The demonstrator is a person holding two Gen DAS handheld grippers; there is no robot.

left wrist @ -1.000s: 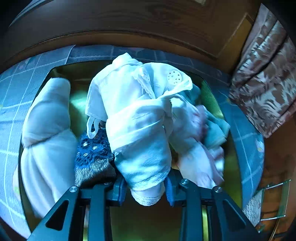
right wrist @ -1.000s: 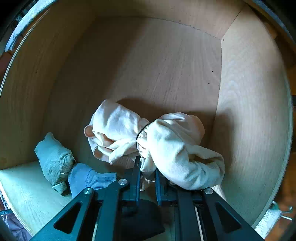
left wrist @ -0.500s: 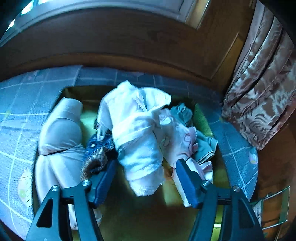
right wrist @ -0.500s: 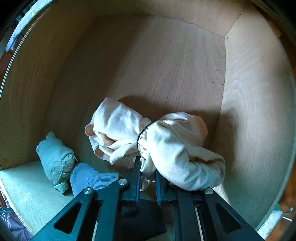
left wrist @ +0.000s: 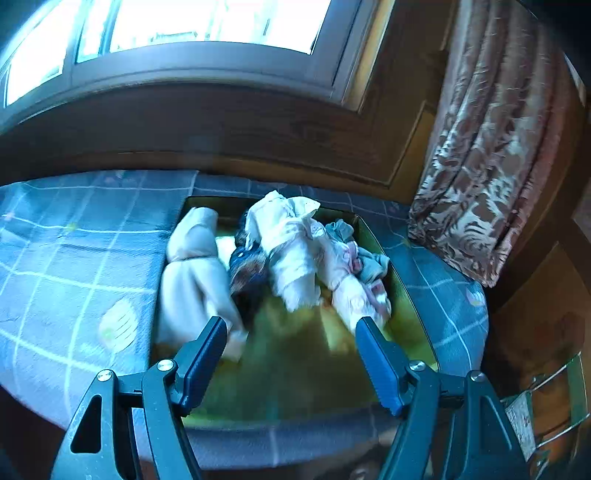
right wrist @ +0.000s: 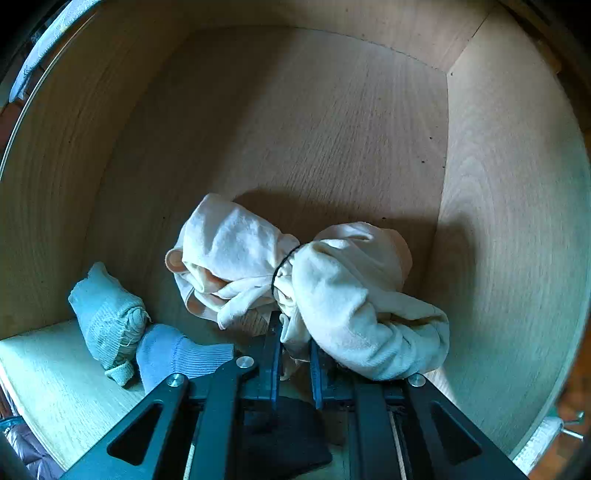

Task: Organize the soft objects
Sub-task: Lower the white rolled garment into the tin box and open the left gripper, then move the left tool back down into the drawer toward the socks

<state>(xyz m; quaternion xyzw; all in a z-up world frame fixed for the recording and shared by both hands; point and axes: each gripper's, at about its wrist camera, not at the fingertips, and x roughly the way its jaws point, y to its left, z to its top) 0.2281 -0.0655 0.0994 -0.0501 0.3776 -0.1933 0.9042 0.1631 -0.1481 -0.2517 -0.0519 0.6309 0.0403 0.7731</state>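
In the left wrist view a green tray (left wrist: 404, 299) holds several rolled clothes: a white bundle (left wrist: 291, 251) in the middle, a cream bundle (left wrist: 192, 266) on the left, a dark blue knit piece (left wrist: 245, 275) between them, and pink clothes (left wrist: 347, 273) on the right. My left gripper (left wrist: 291, 326) hovers above the tray's near end, its jaws opening with nothing between them. In the right wrist view my right gripper (right wrist: 294, 330) is shut on a cream bundle (right wrist: 332, 284) tied with a black band, resting on the floor of a wooden drawer (right wrist: 314, 129).
A rolled green sock (right wrist: 107, 314), a blue sock (right wrist: 173, 354) and a black cloth (right wrist: 284, 435) lie in the drawer by the right gripper. The tray sits on a blue checked blanket (left wrist: 74, 258). A patterned curtain (left wrist: 491, 166) hangs at right, under a window (left wrist: 184, 26).
My left gripper let go of the white bundle, opened wide and drew back and upward from the tray. The right gripper and its cream bundle have not moved.
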